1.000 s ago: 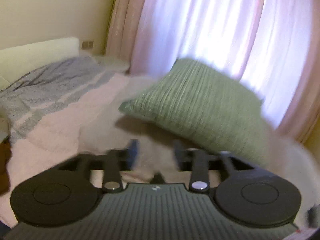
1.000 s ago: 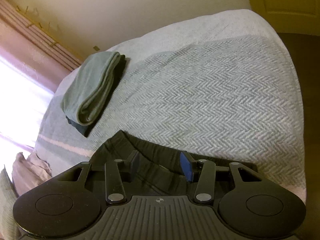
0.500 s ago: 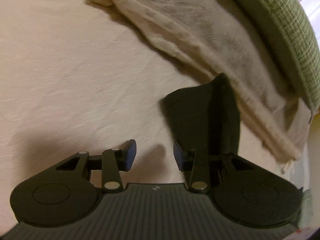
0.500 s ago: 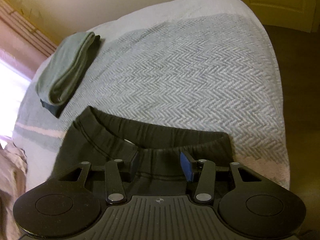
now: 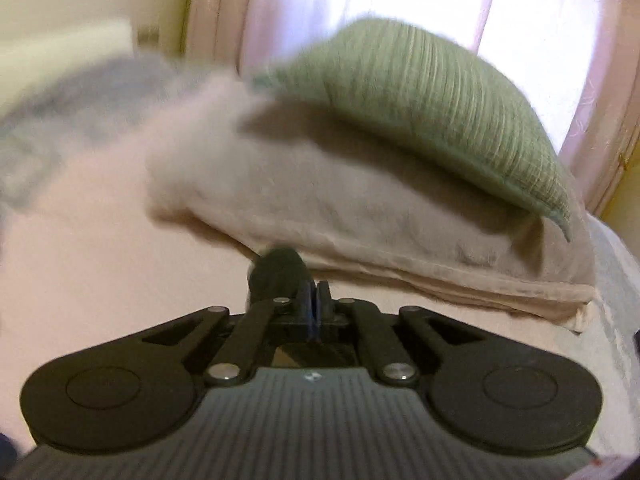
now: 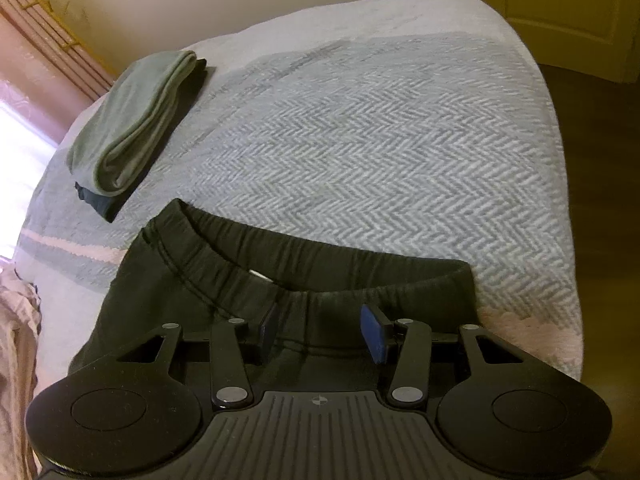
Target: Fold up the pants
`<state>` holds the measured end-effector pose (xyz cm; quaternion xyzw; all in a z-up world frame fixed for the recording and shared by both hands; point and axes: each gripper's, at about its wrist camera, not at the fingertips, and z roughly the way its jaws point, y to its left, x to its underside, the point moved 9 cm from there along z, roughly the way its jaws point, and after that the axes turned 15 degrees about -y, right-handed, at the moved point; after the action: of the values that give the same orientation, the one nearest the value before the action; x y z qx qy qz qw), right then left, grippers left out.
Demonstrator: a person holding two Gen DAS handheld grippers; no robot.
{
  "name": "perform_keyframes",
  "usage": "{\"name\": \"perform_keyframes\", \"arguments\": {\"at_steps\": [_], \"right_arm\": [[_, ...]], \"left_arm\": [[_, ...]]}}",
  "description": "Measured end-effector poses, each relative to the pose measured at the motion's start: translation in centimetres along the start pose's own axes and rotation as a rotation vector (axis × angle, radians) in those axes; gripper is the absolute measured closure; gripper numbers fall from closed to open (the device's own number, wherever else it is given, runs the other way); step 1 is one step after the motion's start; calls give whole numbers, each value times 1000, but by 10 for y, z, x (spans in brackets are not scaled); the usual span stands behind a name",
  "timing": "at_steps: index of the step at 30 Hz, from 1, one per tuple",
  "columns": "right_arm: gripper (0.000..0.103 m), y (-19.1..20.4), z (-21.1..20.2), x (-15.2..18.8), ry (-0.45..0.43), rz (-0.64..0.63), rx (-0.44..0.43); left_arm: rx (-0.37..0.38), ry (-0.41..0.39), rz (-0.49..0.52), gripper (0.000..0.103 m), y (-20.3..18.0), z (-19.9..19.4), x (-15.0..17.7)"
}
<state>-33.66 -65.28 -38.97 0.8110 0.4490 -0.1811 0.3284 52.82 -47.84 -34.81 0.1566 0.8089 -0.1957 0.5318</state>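
Observation:
Black pants [image 6: 280, 276] lie on the bed with the elastic waistband toward the far side in the right wrist view. My right gripper [image 6: 320, 332] hovers open just over the fabric below the waistband, nothing between its blue pads. In the left wrist view my left gripper [image 5: 314, 300] is shut on a dark bunch of the pants' leg end [image 5: 276, 272], lifted above the pink sheet. The rest of that leg is hidden under the gripper.
A green ribbed cushion [image 5: 420, 116] rests on a beige pillow [image 5: 360, 208] ahead of the left gripper. A folded green and dark garment stack [image 6: 136, 128] lies at the bed's far left. The herringbone blanket [image 6: 360, 140] ends at the bed's right edge, with wooden floor beyond.
My left gripper, open over the pants' leg end half a second ago, has shut on it and tilted up. The right gripper has moved back, showing more of the waistband.

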Motion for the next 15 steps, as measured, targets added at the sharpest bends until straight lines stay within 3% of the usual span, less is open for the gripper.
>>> {"name": "perform_keyframes", "arguments": {"at_steps": [2,3,5,7,9,11,15], "right_arm": [[60,4,3,3,6,9,-6],[60,6,4,6,13,15,-11],[60,10,6,12,33,19,-23],[60,14,6,15,46,8,-33],[60,15,5,16,48,-6,-32],[60,15,4,15,45,-5,-28],[60,16,0,14,39,-8,-34]], "left_arm": [[-148,-28,111,103,32,-16,1],[-185,11,147,101,49,-17,14],[-269,207,134,101,90,-16,61],[-271,363,1,101,115,-23,99],[-223,393,-86,98,114,-30,112],[-124,375,-85,96,89,-31,113],[144,313,-39,70,16,-25,109]]}}
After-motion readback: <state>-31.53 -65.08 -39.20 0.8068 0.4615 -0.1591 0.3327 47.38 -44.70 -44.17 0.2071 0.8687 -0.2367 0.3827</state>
